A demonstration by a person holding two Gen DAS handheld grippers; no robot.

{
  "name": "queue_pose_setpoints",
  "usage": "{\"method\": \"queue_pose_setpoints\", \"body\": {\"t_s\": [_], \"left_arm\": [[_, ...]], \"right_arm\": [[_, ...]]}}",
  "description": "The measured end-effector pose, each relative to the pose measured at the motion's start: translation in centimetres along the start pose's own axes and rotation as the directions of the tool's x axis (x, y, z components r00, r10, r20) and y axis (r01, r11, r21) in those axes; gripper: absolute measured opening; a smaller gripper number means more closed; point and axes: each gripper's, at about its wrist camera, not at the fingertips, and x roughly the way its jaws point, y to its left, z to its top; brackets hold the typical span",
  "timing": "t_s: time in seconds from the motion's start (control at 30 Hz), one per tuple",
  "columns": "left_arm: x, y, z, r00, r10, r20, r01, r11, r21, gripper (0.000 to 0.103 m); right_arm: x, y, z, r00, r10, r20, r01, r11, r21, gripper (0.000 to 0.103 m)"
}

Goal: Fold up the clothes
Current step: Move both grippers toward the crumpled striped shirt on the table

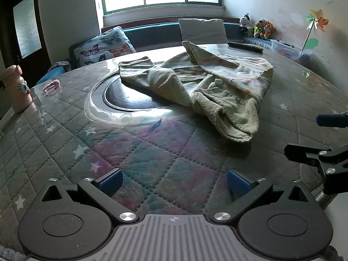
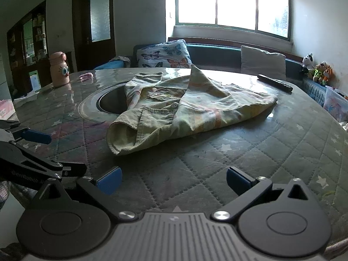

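A pale green and yellow patterned garment (image 1: 208, 82) lies crumpled on the round quilted table (image 1: 152, 158), partly over the dark round inset at the table's middle. It also shows in the right wrist view (image 2: 184, 106). My left gripper (image 1: 174, 182) is open and empty, low over the table, short of the garment's near sleeve end. My right gripper (image 2: 174, 180) is open and empty, also short of the garment. The right gripper shows at the right edge of the left wrist view (image 1: 322, 139). The left gripper shows at the left edge of the right wrist view (image 2: 47, 152).
A pink bottle (image 1: 15, 87) stands at the table's left edge, with a small pink item (image 1: 51, 86) near it. A dark remote-like bar (image 1: 245, 46) lies at the far side. A bench with cushions (image 1: 104, 47) and plush toys (image 1: 258, 28) lies behind.
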Motion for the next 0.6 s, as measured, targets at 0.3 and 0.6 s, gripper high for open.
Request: {"method": "queue_pose_setpoints", "body": {"t_s": [0.3,0.6], "left_arm": [[0.06,-0.42,0.15,1.0,-0.011,0.003,0.011,1.0,0.015,0.103],[0.22,-0.56,0.38,1.0,-0.017,0.003,0.017,1.0,0.023,0.103]], "right_arm": [[0.18,0.25,0.04,1.0,0.01,-0.005,-0.01,1.0,-0.001,0.103],[0.34,0.28,0.3,1.0,0.014,-0.001,-0.014,1.0,0.002,0.103]]}}
